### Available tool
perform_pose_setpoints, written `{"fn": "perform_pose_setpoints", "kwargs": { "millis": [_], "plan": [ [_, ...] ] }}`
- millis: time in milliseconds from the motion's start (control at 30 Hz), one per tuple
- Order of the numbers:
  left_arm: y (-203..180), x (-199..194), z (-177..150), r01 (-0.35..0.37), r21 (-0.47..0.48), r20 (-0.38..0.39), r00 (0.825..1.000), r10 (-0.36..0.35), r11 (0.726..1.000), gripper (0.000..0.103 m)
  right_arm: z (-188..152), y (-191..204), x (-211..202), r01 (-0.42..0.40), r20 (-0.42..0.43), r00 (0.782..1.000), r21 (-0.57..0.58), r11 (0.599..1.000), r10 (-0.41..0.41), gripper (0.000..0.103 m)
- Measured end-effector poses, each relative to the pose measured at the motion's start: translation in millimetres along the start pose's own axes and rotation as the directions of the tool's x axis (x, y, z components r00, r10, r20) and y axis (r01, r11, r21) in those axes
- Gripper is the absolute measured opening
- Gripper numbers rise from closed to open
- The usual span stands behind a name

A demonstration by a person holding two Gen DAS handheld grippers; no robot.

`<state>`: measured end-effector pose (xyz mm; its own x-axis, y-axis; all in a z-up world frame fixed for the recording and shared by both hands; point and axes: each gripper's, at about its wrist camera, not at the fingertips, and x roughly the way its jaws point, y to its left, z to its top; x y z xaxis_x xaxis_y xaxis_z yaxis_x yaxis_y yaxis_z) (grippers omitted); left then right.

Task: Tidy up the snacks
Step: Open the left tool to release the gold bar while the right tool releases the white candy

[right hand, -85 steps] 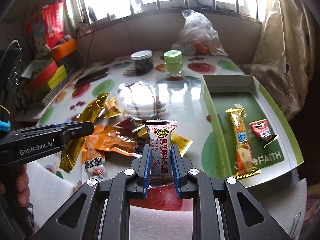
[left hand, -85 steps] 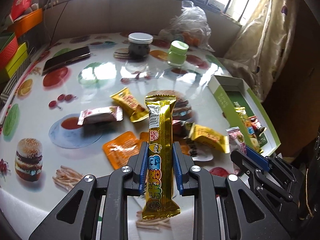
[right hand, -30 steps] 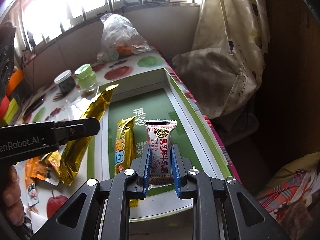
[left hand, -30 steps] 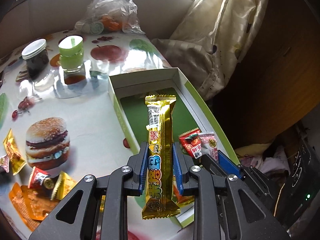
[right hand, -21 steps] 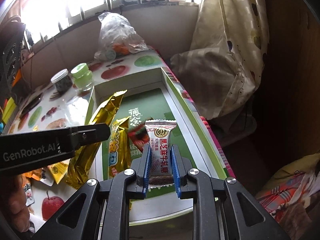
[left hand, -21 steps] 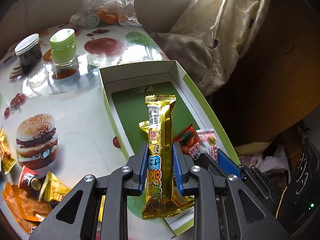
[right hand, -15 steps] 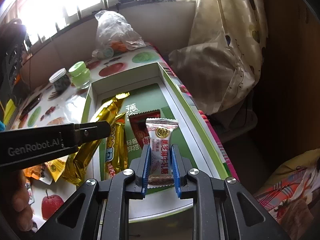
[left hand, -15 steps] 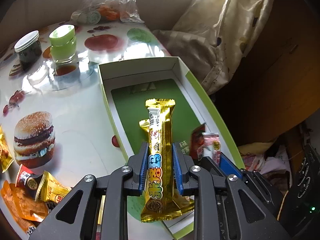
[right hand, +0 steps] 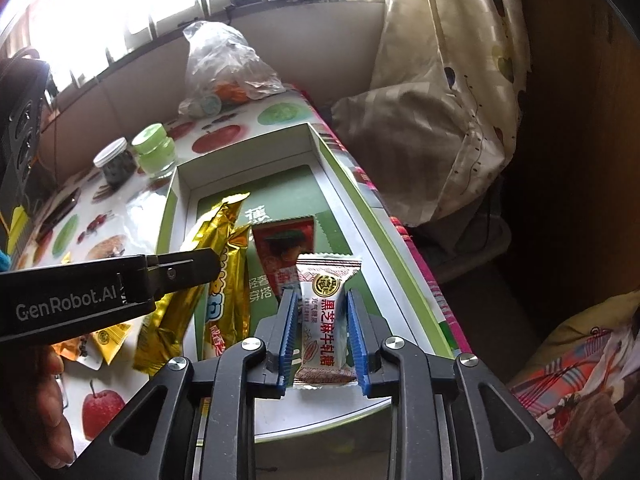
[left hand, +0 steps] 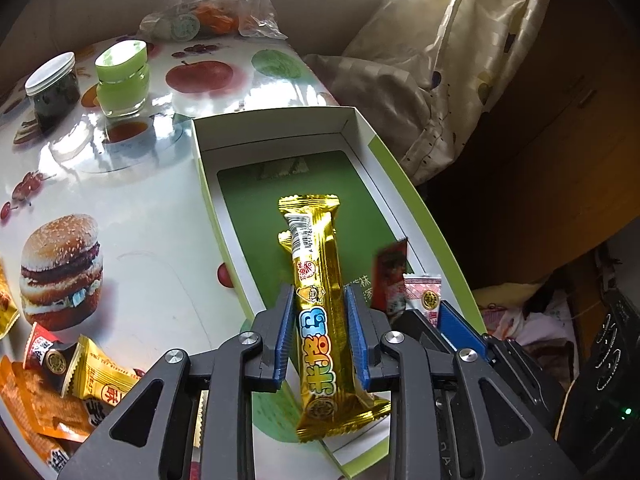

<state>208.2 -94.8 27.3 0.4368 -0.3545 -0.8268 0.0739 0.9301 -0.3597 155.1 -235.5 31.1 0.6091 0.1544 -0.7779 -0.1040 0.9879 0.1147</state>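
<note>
My left gripper (left hand: 320,332) has its jaws spread a little; the long gold snack bar (left hand: 318,304) sits loosely between them, tilted, over the green-lined white box (left hand: 280,184). My right gripper (right hand: 322,336) also has its jaws parted, with the white sesame candy (right hand: 324,320) between them above the box (right hand: 320,184). In the box lie another gold bar (right hand: 228,312) and a red packet (right hand: 286,248). The left gripper (right hand: 176,268) shows in the right wrist view, and the right gripper's blue fingertips (left hand: 456,324) in the left wrist view.
Loose snack packets (left hand: 80,376) lie on the printed tablecloth at the left. A green jar (left hand: 122,76), a dark jar (left hand: 52,92) and a plastic bag (left hand: 220,4) stand at the back. The table edge and a curtain (left hand: 440,60) are to the right.
Both grippers carried their snacks from the table to above the box. In the last half second both pairs of jaws have opened slightly, and the gold bar has tilted.
</note>
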Motion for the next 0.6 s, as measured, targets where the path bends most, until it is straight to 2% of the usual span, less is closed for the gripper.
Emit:
{"fn": "perform_pose_setpoints", "kwargs": {
  "millis": [133, 267, 500, 600],
  "plan": [
    [0.3, -2.3, -0.5, 0.002, -0.002, 0.006, 1.000, -0.002, 1.000, 0.035, -0.5, -0.2, -2.1, 0.009, 0.006, 1.000, 0.002, 1.000, -0.009, 0.029],
    [0.6, -4.8, -2.4, -0.006, -0.002, 0.006, 1.000, 0.006, 1.000, 0.036, -1.2, 0.0, -3.4, 0.012, 0.006, 1.000, 0.002, 1.000, -0.012, 0.031],
    [-0.3, -8.0, -4.8, -0.002, 0.008, 0.009, 1.000, 0.002, 1.000, 0.036, -3.6, -1.5, -8.7, 0.021, 0.022, 1.000, 0.012, 1.000, -0.021, 0.041],
    [-0.9, -11.6, -6.5, 0.010, 0.012, 0.016, 1.000, -0.010, 1.000, 0.041, -4.6, -1.8, -12.1, 0.025, 0.026, 0.999, 0.018, 1.000, -0.025, 0.045]
  ]
}}
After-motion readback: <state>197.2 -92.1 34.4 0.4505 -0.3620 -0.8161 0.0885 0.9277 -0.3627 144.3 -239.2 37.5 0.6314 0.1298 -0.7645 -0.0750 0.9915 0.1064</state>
